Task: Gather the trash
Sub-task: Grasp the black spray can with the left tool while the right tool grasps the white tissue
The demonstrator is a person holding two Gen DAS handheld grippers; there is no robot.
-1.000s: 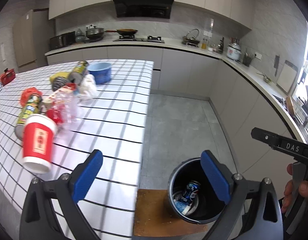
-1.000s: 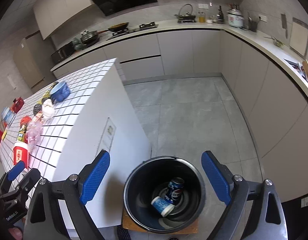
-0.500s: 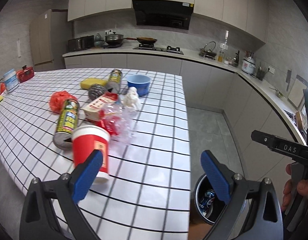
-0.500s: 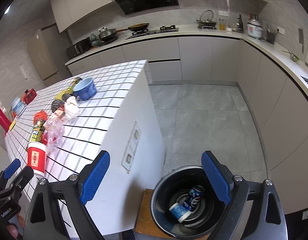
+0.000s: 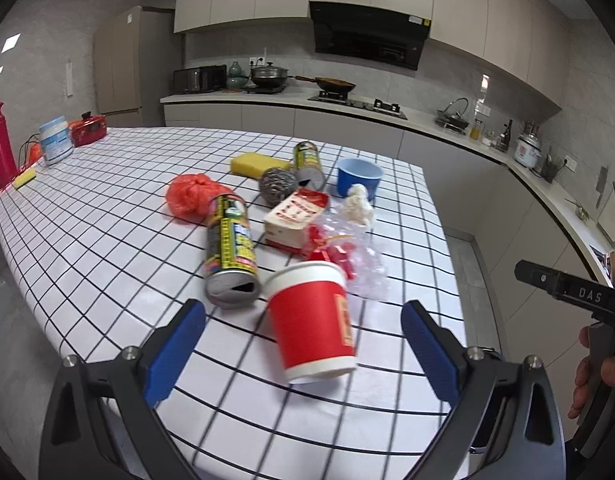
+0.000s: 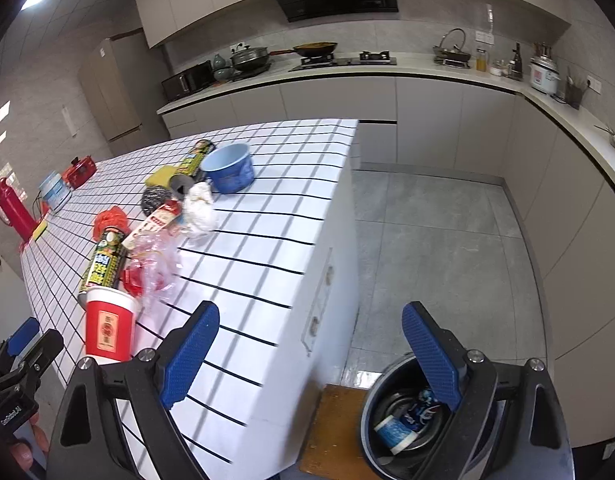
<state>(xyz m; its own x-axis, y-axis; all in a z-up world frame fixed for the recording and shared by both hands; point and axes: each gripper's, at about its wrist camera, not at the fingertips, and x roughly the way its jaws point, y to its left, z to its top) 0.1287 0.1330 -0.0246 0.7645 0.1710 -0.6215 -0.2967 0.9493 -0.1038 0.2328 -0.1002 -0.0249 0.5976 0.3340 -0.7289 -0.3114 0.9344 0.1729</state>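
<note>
A red paper cup (image 5: 313,316) stands near the counter's front edge, just ahead of my open, empty left gripper (image 5: 303,348); it also shows in the right wrist view (image 6: 108,326). Behind it lie a yellow can (image 5: 229,252), a clear plastic bag with red bits (image 5: 345,248), a red-and-white carton (image 5: 297,216), crumpled white paper (image 5: 359,208), a red bag (image 5: 193,196) and a second can (image 5: 307,160). My right gripper (image 6: 311,354) is open and empty over the counter's right edge. The black bin (image 6: 403,420) on the floor holds a blue can and a cup.
The counter (image 5: 107,220) is white with a black grid. On it stand a blue bowl (image 5: 359,176), a steel scrubber (image 5: 277,184), a yellow sponge (image 5: 257,164), a white jar (image 5: 55,142) and a red bottle (image 5: 1,148). The bin rests on a wooden board (image 6: 331,428).
Both grippers swung left from the bin toward the counter. The left gripper now faces the red cup close up. Both stayed open.
</note>
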